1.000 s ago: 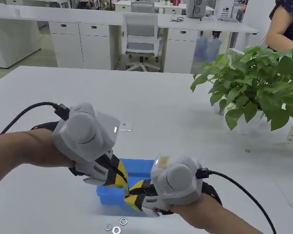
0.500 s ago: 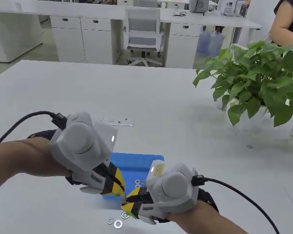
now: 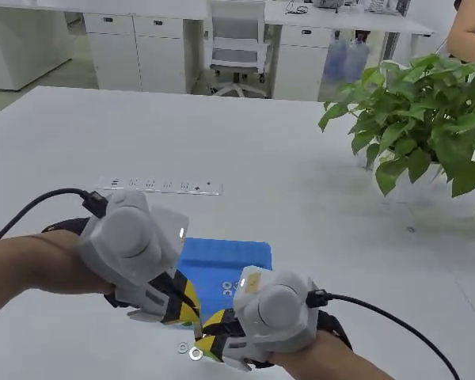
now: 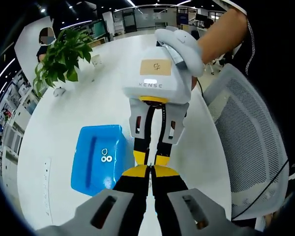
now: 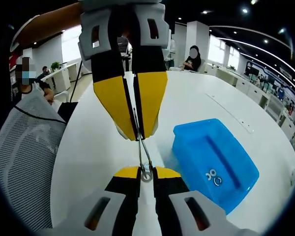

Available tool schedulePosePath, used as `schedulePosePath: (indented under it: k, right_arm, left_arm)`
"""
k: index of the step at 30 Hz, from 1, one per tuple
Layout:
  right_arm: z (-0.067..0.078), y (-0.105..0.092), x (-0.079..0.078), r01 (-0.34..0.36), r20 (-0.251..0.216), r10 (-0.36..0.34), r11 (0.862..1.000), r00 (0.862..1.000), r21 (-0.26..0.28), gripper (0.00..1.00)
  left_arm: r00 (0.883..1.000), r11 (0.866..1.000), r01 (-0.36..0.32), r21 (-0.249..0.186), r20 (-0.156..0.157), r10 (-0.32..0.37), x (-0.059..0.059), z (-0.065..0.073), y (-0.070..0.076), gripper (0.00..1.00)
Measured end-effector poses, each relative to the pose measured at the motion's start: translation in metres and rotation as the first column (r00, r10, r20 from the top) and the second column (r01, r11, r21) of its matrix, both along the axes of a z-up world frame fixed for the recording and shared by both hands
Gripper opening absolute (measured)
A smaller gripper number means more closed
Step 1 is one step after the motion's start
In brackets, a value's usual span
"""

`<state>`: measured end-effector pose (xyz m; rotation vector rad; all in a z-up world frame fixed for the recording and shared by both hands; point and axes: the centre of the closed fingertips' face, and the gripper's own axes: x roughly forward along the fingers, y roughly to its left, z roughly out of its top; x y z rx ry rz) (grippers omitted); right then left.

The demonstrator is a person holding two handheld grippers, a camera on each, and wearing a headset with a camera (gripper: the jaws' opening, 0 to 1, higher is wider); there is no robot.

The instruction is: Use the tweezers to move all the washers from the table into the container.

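Note:
My left gripper (image 3: 188,310) and right gripper (image 3: 208,336) meet tip to tip at the near edge of the blue container (image 3: 222,255). The left gripper (image 4: 148,172) is shut on thin metal tweezers (image 5: 138,129). These run down into the right gripper (image 5: 146,173), whose yellow jaws press the tweezers' legs together. A washer (image 5: 146,175) sits at the tweezers' tip between those jaws. Three washers (image 4: 105,156) lie inside the container (image 4: 88,164). Two loose washers (image 3: 190,351) lie on the table just left of the right gripper.
A white power strip (image 3: 160,186) lies beyond the container. A potted plant (image 3: 416,119) stands at the far right. Cables trail from both grippers. A mesh chair (image 4: 246,147) stands at the table's near side; desks and an office chair (image 3: 236,32) lie beyond the far edge.
The head camera has tilted down, so the whole scene has slid upward. Both grippers, still tip to tip, have come nearer the loose washers at the container's front.

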<state>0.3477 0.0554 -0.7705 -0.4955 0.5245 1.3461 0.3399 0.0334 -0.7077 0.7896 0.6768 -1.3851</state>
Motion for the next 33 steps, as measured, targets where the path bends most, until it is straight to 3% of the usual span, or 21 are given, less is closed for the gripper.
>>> schedulePosePath:
  k: [11, 33]
  right_arm:
    - [-0.010, 0.005, -0.005, -0.019, -0.019, 0.019, 1.000, 1.000, -0.007, 0.11]
    - [-0.011, 0.004, -0.006, -0.014, -0.025, 0.014, 1.000, 1.000, 0.000, 0.12]
  left_arm:
    - [1.000, 1.000, -0.013, 0.004, -0.026, 0.013, -0.003, -0.010, 0.006, 0.06]
    - [0.999, 0.999, -0.024, -0.021, -0.049, 0.023, -0.001, -0.009, 0.006, 0.06]
